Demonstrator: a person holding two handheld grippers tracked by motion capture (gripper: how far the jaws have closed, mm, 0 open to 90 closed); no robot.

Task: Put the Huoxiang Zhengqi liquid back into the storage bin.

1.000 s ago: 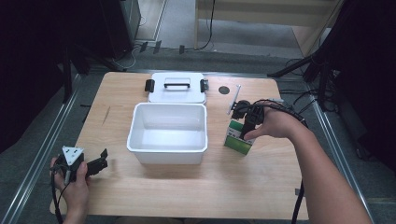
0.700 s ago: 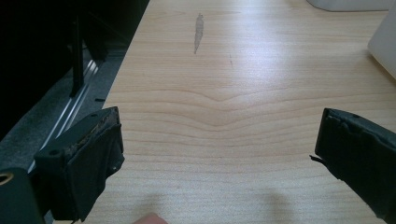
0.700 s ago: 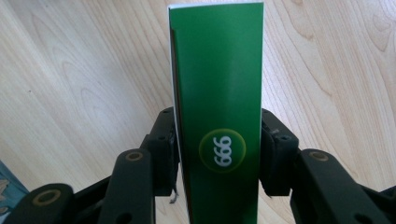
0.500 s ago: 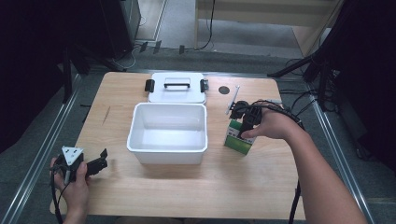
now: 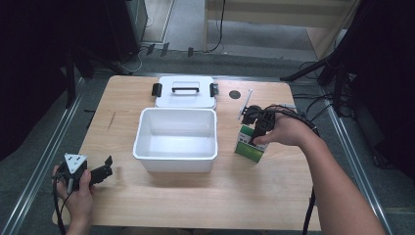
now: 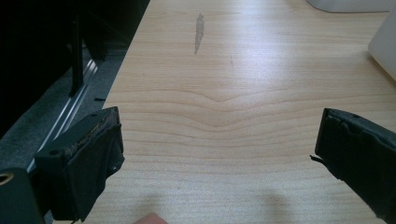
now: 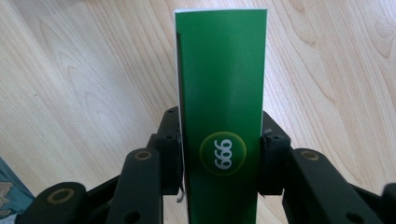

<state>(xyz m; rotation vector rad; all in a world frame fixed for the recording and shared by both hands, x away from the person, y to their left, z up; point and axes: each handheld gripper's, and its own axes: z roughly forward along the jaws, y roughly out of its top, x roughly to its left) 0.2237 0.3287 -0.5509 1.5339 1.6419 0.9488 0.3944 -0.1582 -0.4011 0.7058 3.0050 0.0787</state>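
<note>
The right gripper [image 5: 256, 131] is clamping the green box [image 7: 222, 116], which is standing on the table [image 5: 274, 196] just beside the white bin [image 5: 176, 139]; its jaws have just been closing onto the box's two sides. The grasp is being settled (judging by the pads pressing flat). Next comes a clean lift over the bin's rim. The left gripper [image 6: 219, 154] is idling wide open, grasping nothing.

I see a pale, matt wooden counter [image 5: 147, 205], a smooth, glossy white plastic bin [image 5: 176, 159], and a satin green cardboard box [image 7: 222, 84] between matt black tool pads [image 7: 268, 154].
</note>
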